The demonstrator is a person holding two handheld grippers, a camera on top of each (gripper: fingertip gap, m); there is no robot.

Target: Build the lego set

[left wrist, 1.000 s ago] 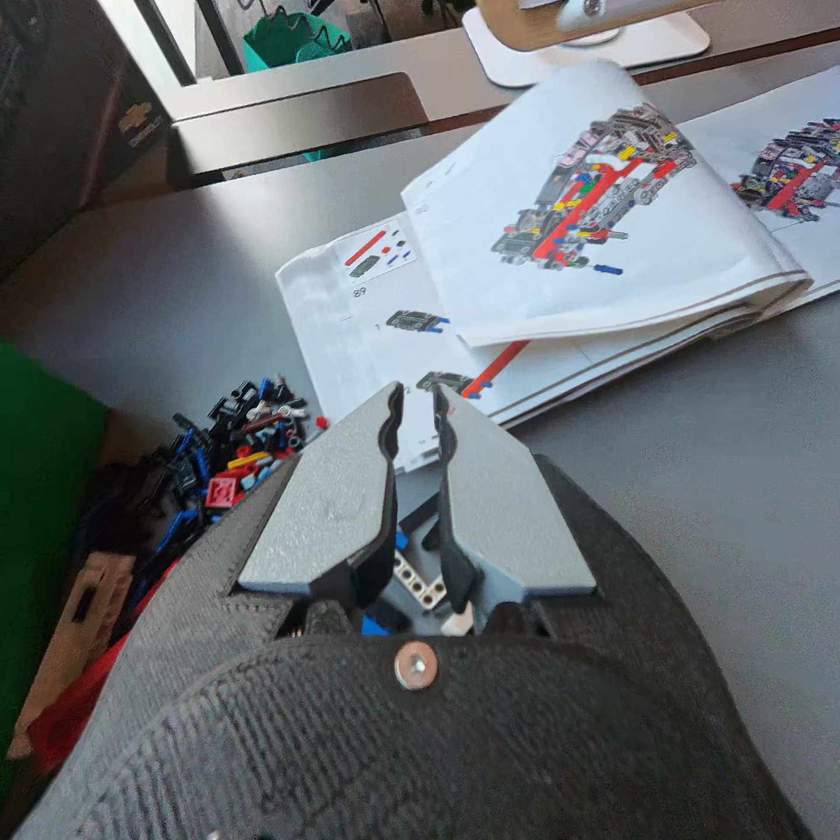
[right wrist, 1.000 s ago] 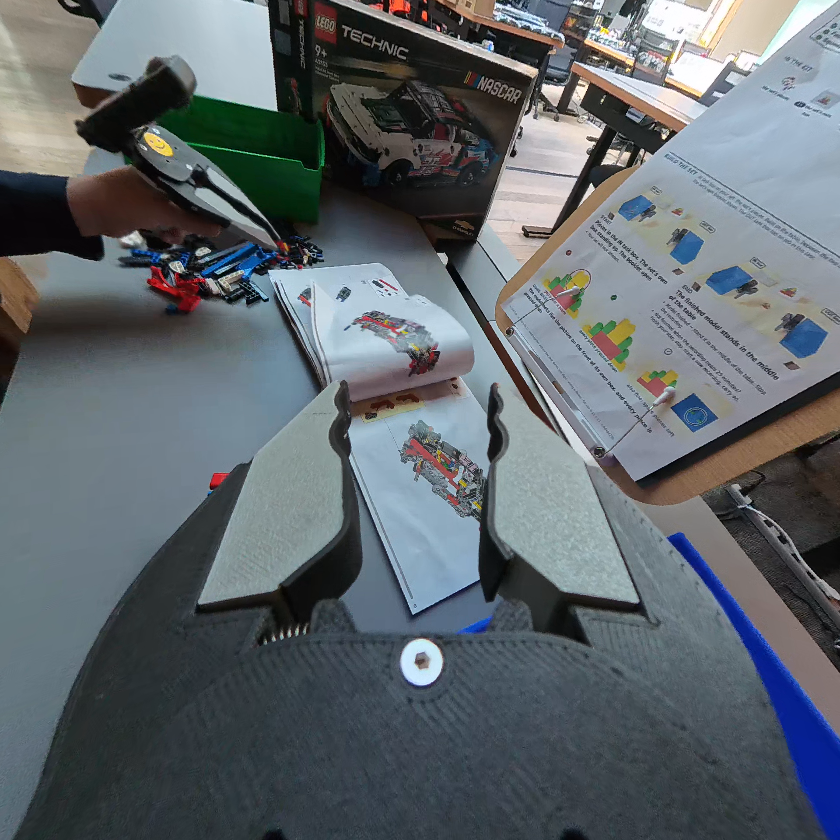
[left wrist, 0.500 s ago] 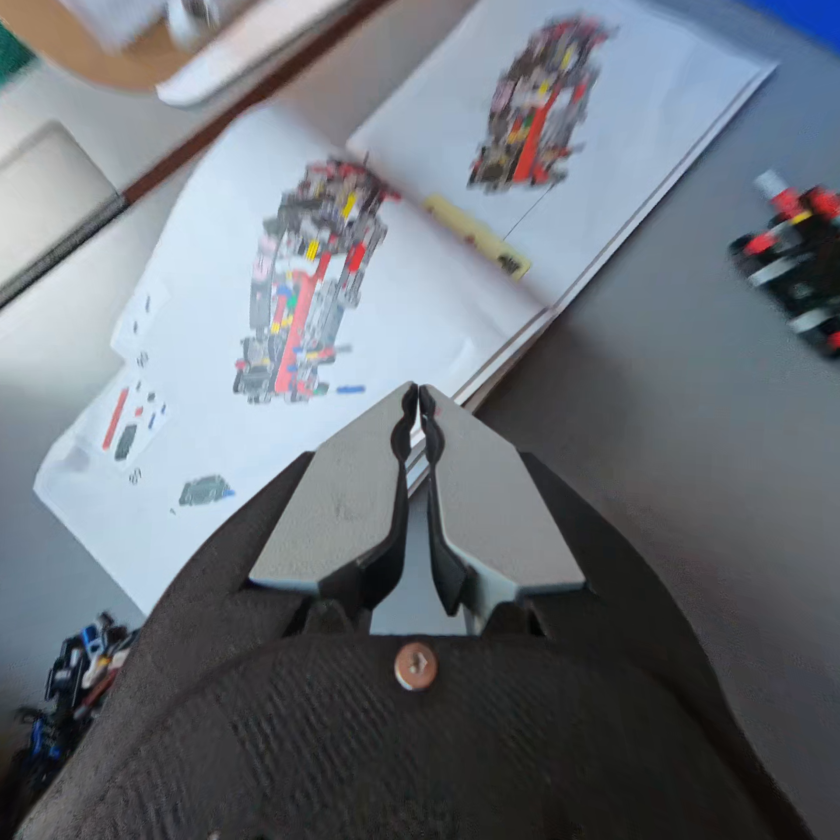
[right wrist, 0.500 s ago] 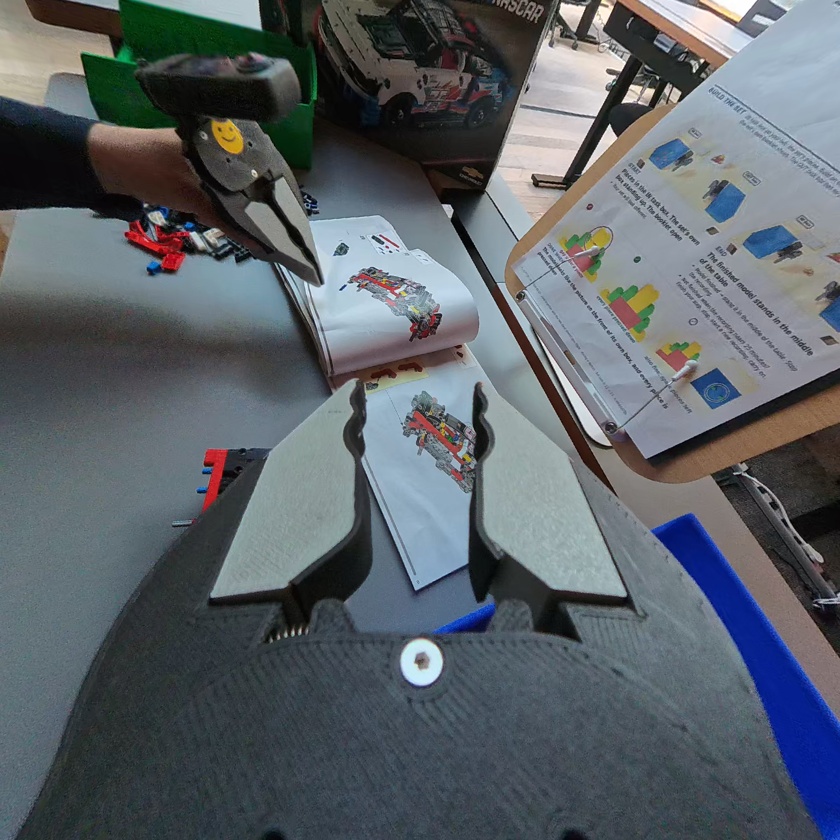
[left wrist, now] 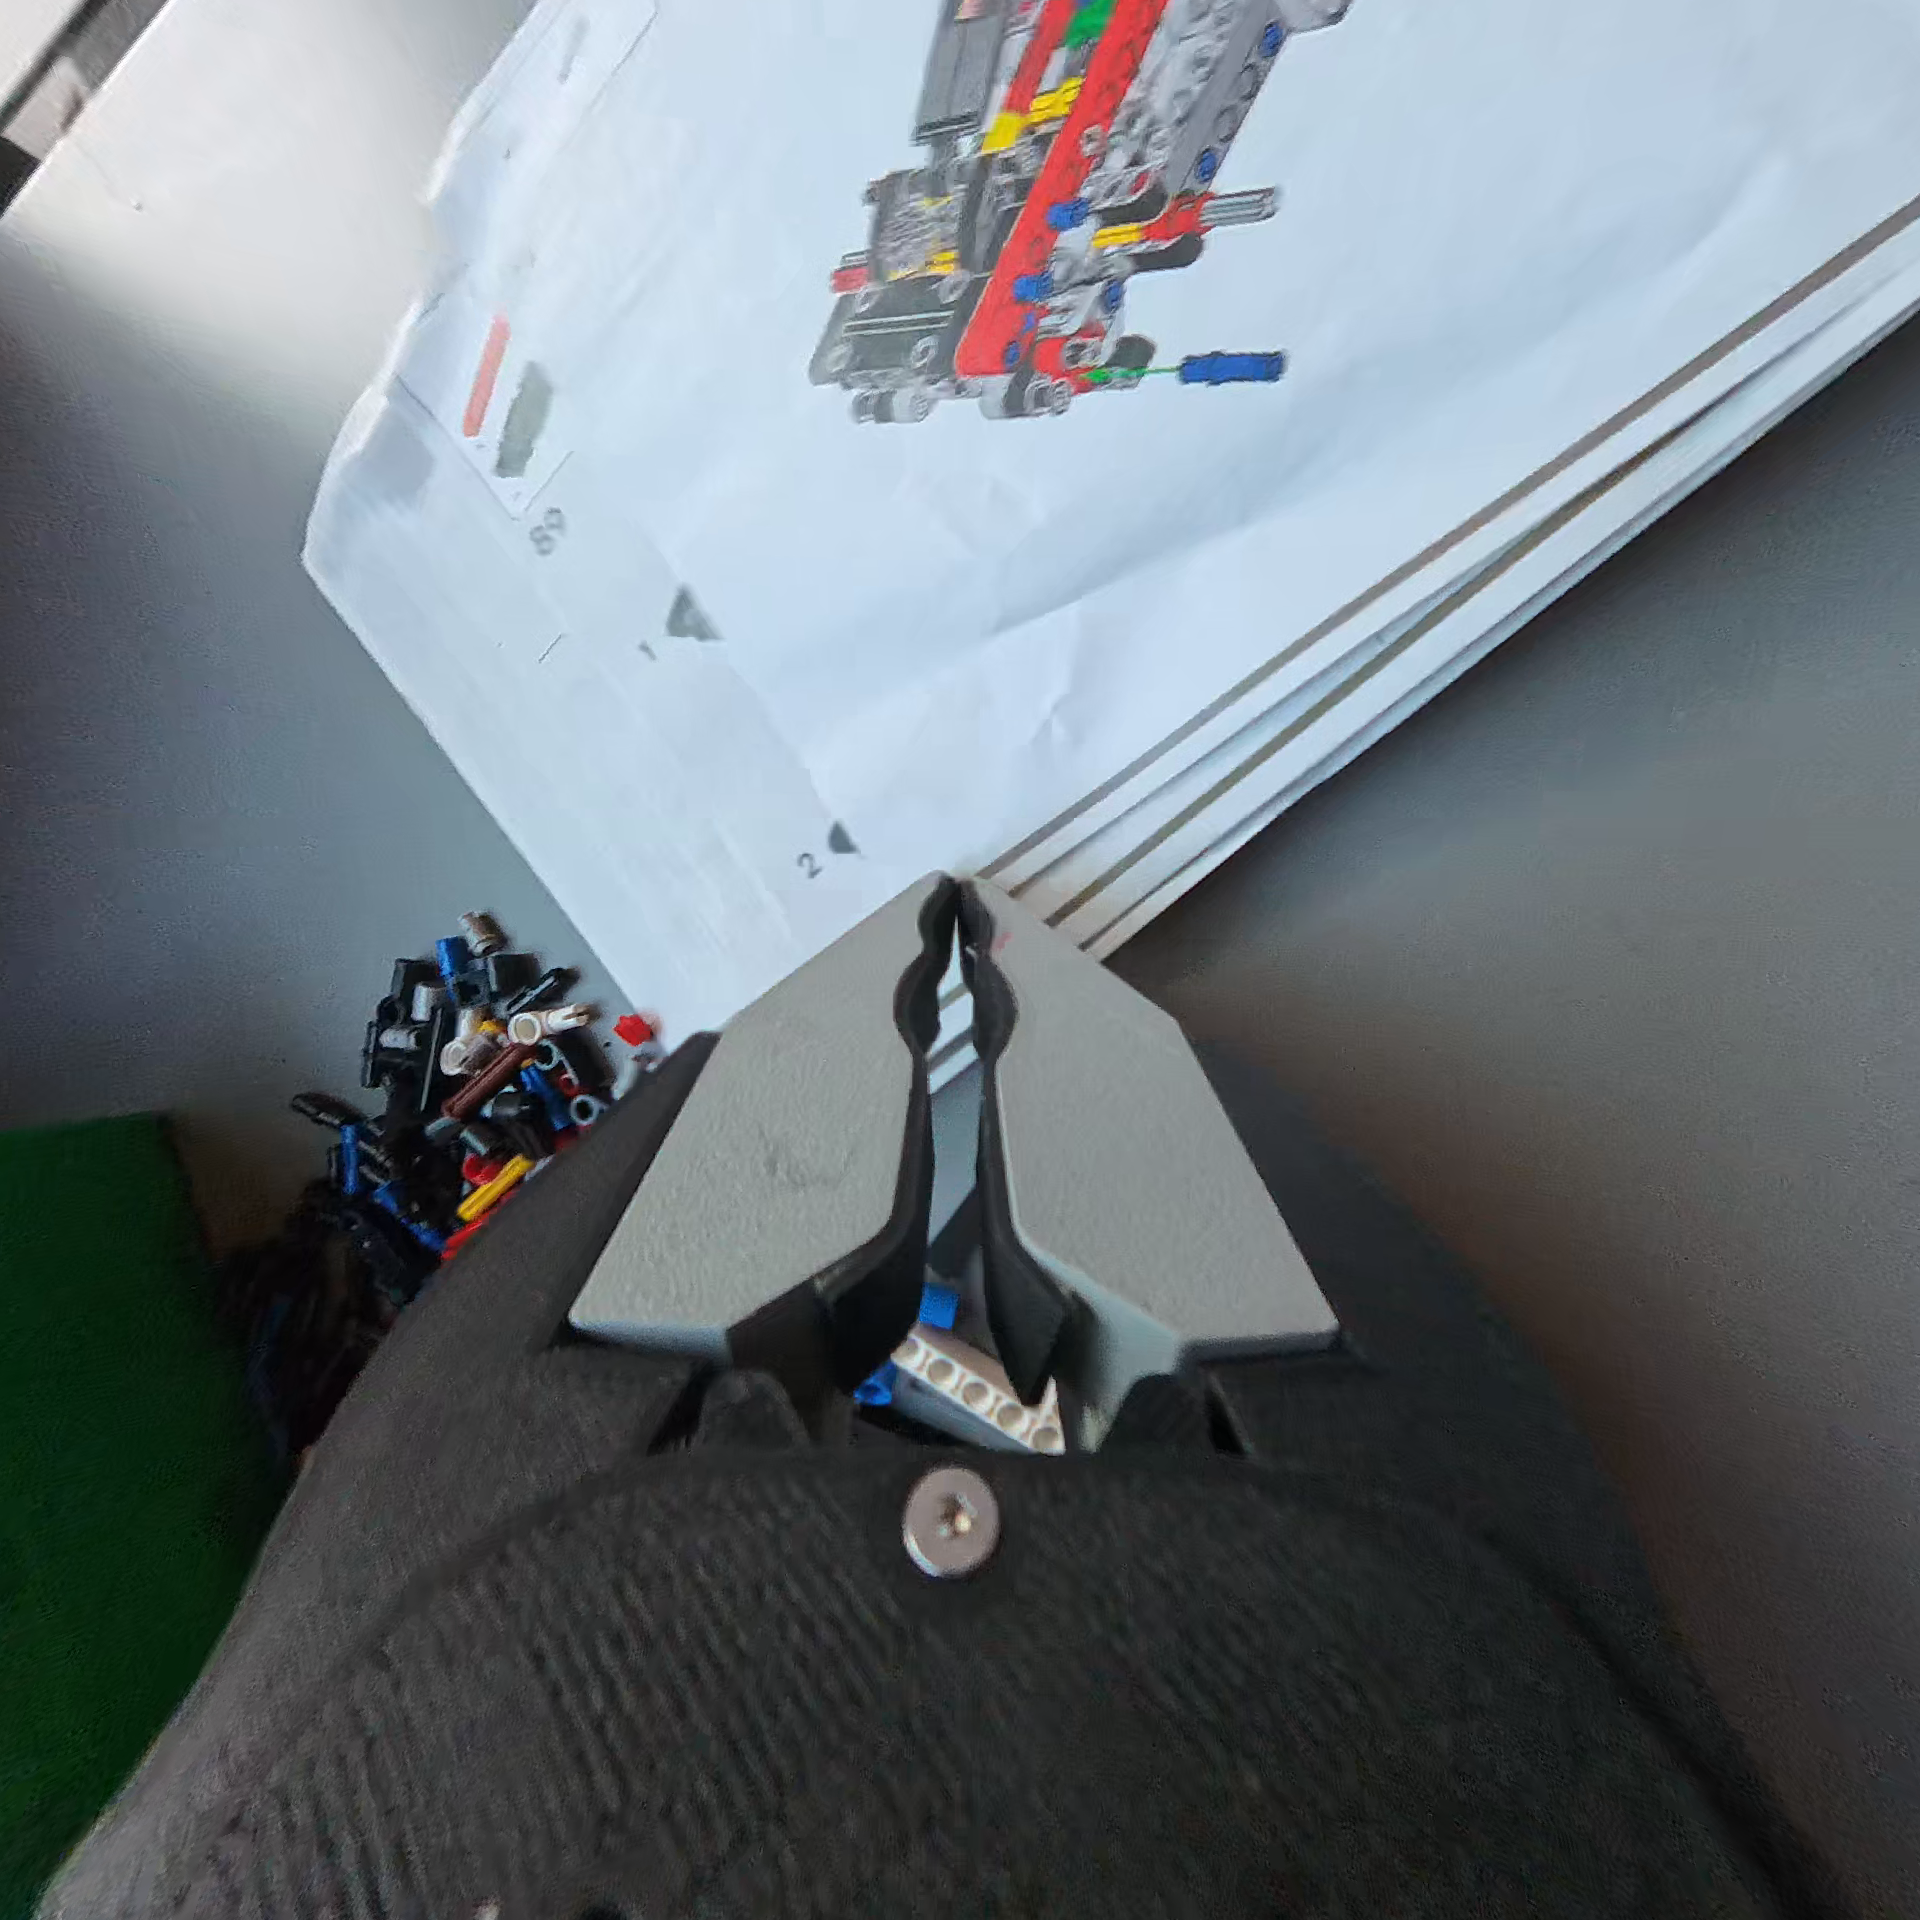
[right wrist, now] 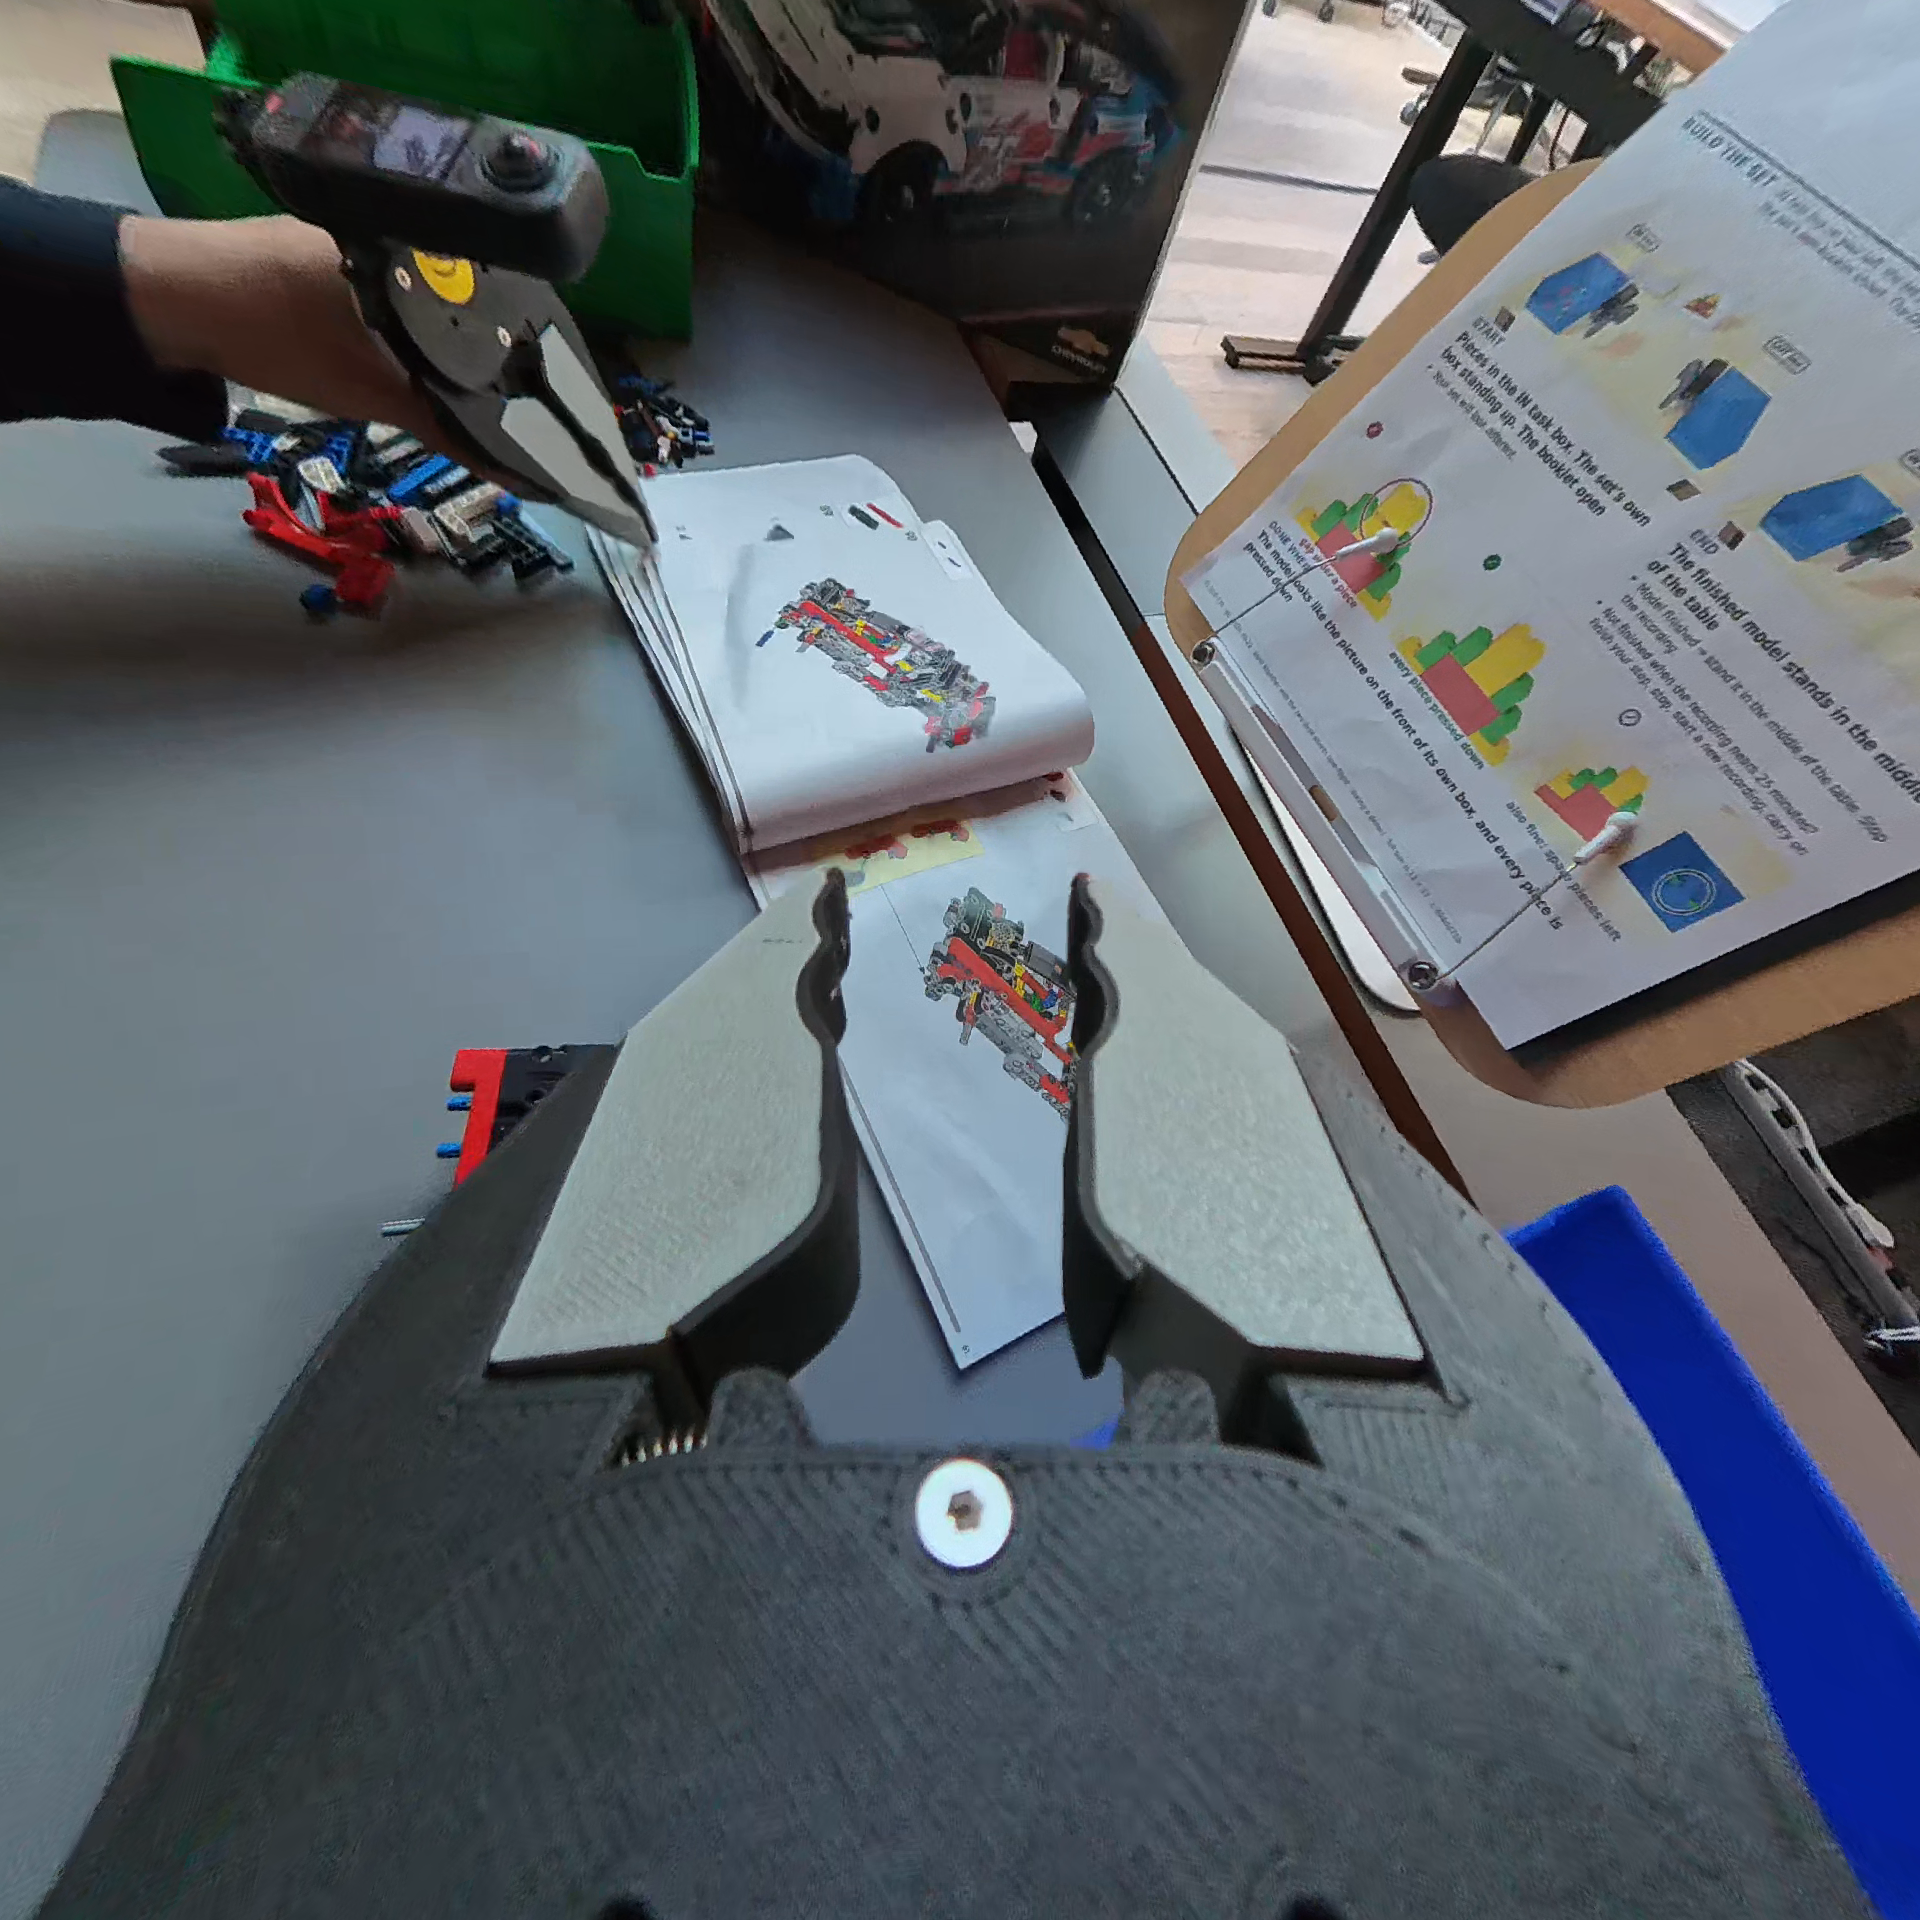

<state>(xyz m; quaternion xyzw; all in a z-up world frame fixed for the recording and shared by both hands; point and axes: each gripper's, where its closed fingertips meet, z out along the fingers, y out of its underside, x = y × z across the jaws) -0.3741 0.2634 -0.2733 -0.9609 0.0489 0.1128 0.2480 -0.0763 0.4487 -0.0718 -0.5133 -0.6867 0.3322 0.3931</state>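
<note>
Lying open on the grey table [right wrist: 260, 831], the building-instruction booklet [right wrist: 873, 675] keeps its left pages humped, its right page flat. Left gripper [left wrist: 956, 894]: fingertips together at the booklet's page corner, at 10 o'clock from the right gripper; whether paper is pinched cannot be told. Right gripper [right wrist: 956, 894]: fingers apart, empty, hovering over the flat page. Only the left wrist view shows the stacked page edges closely; only the right shows the partly built model [right wrist: 499, 1101] at 9 o'clock, the loose-parts pile [right wrist: 384, 499], the instruction board [right wrist: 1558, 644] at 2 o'clock and the blue bin [right wrist: 1714, 1455].

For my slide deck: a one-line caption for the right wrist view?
Open right gripper over an instruction booklet; shut left gripper tips at its page corner beside loose building pieces.
</note>
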